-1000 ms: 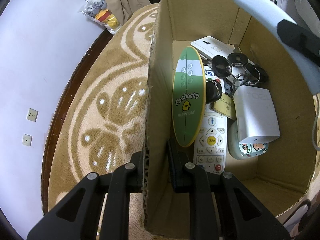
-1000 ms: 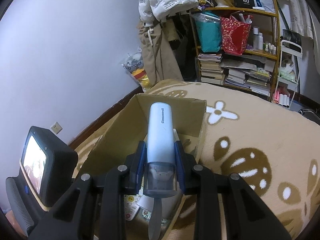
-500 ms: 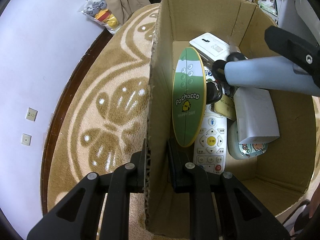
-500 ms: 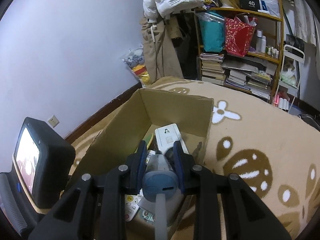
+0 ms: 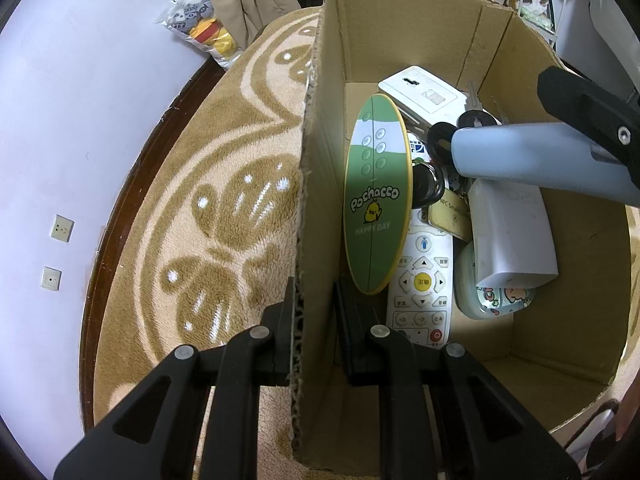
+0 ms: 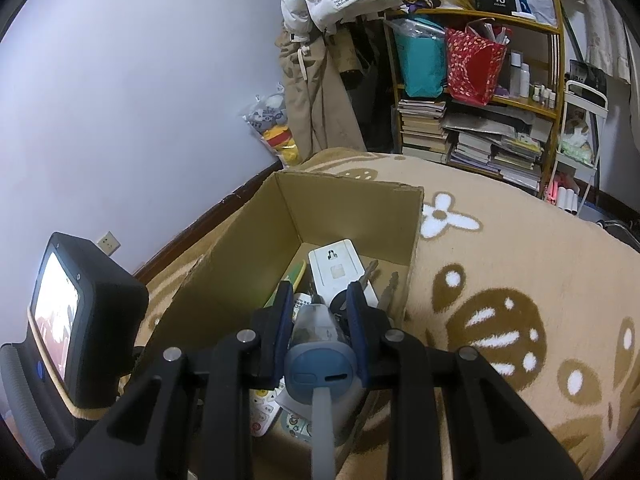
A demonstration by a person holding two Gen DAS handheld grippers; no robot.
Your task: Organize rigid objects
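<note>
We hold the side wall of the cardboard box (image 5: 320,208) pinched in our left gripper (image 5: 314,320), one finger outside on the rug (image 5: 208,208) side and one inside. Our right gripper (image 6: 320,312) is clamped on a pale blue tube-shaped device (image 6: 320,360), its fingers pressing both sides. Seen from the left camera, the device (image 5: 532,152) lies nearly level above the box's contents, its rounded end over the dark keys (image 5: 440,140). Inside the box a green oval board (image 5: 376,200) leans against the held wall, a white remote (image 5: 422,280) lies flat beside it, then a white block (image 5: 508,236), with a white plate (image 5: 420,94) at the far end
</note>
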